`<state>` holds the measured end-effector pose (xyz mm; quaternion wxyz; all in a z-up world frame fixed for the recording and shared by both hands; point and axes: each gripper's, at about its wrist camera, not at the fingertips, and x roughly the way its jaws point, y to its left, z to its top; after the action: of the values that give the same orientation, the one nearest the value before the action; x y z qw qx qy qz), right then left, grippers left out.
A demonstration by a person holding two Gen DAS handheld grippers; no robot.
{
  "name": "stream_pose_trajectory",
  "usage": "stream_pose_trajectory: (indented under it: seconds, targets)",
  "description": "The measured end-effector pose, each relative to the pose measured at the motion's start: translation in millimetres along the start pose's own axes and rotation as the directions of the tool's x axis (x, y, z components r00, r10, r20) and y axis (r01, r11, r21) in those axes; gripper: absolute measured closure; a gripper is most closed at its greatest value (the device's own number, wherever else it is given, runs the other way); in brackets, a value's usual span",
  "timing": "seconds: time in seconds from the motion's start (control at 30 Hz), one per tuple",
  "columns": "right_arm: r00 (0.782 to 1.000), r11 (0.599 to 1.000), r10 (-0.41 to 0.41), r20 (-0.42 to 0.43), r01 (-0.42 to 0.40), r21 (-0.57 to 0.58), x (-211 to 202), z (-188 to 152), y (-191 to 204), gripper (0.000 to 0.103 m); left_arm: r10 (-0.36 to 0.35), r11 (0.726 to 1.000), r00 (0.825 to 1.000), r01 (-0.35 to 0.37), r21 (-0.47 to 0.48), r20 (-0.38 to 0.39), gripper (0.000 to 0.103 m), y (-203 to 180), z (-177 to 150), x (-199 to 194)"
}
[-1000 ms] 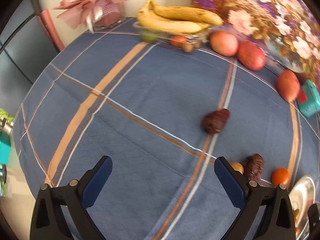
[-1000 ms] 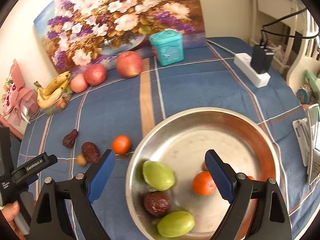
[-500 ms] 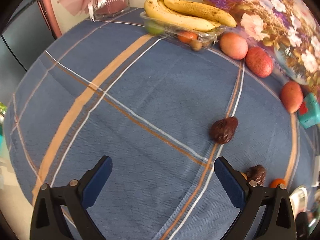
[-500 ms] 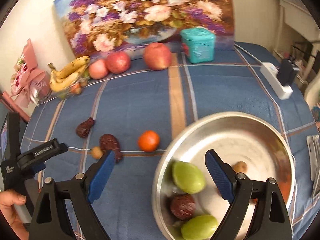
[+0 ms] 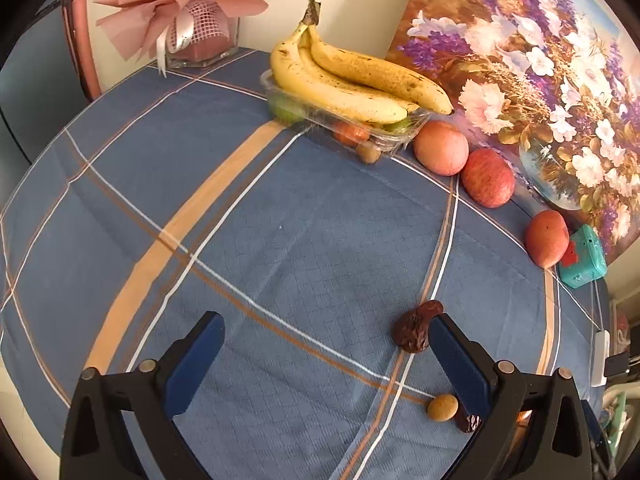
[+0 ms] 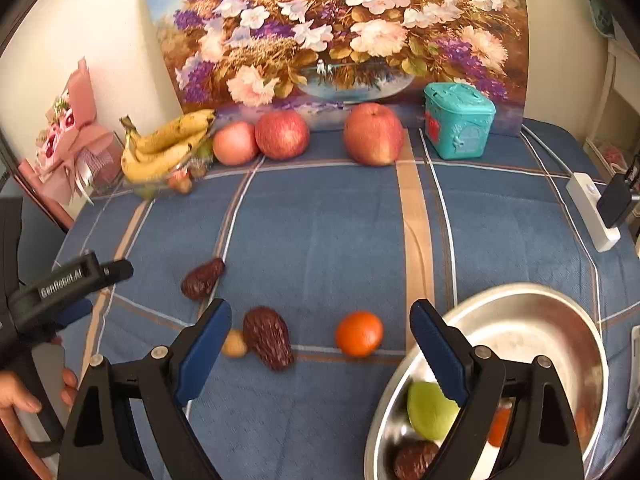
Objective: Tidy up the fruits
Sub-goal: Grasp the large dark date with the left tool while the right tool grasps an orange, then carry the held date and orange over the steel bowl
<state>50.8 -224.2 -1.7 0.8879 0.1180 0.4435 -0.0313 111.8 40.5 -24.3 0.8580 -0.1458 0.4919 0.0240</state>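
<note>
Loose fruit lies on the blue plaid cloth: a dried date, a larger dark date, a small tan fruit and a small orange. A steel bowl at the right holds a green fruit, a dark date and something orange. My right gripper is open and empty above the large date and orange. My left gripper is open and empty, its right finger beside the dried date; it also shows in the right wrist view.
At the back stand a clear tray with bananas, three apples, a teal box, a flower painting and a pink bouquet. A white power strip lies at the right.
My right gripper has swung left, off the bowl and over the loose fruit. My left gripper has moved forward and right, bringing the dried date next to its right finger.
</note>
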Motion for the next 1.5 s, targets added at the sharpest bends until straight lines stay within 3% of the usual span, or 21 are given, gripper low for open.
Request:
stream_pose_trajectory:
  seconds: [0.23,0.33,0.47,0.57,0.67,0.87,0.97,1.0,1.03,1.1,1.5]
  targets:
    - [1.0,1.0,-0.011,-0.012,0.012,0.018,11,9,-8,0.015,-0.067,0.997,0.996,0.065,-0.029,-0.058,0.004,6,9,17]
    - [1.0,1.0,-0.016,-0.02,0.016,0.017,14,10,-10,0.028,-0.095,0.995,0.994,0.094,-0.019,-0.049,0.005,2,14,15]
    - [0.999,1.0,-0.015,-0.03,0.016,0.022,17,12,-15,0.03,-0.11,0.992,0.994,0.111,0.059,-0.029,0.005,-19,14,12]
    - [0.998,1.0,-0.016,-0.056,0.017,0.017,23,10,-15,0.044,-0.118,0.984,0.992,0.122,0.127,-0.039,0.005,-37,9,19]
    - [0.995,1.0,-0.019,-0.095,0.02,0.013,31,5,-15,0.046,-0.136,0.972,0.988,0.146,0.182,-0.066,0.009,-52,1,31]
    - [0.982,0.997,-0.077,-0.173,0.071,-0.042,52,-7,-11,0.051,-0.127,0.962,0.985,0.151,0.229,-0.116,0.023,-67,-13,56]
    - [0.974,0.991,-0.119,-0.192,0.106,-0.078,57,-10,-9,0.052,-0.13,0.961,0.983,0.158,0.229,-0.132,0.044,-67,-15,60]
    - [0.972,0.989,-0.131,-0.197,0.115,-0.09,59,-12,-9,0.054,-0.144,0.96,0.979,0.173,0.219,-0.142,0.062,-66,-15,61]
    - [0.97,0.988,-0.139,-0.2,0.121,-0.097,60,-13,-9,0.056,-0.153,0.962,0.977,0.182,0.205,-0.15,0.065,-65,-15,62]
    - [0.967,0.986,-0.151,-0.205,0.133,-0.1,62,-14,-11,0.066,-0.169,0.963,0.972,0.198,0.182,-0.163,0.065,-61,-14,62]
    - [0.982,0.991,-0.107,-0.153,0.093,-0.095,35,-14,-5,0.067,-0.175,0.97,0.972,0.198,0.141,-0.156,0.065,-52,-10,34]
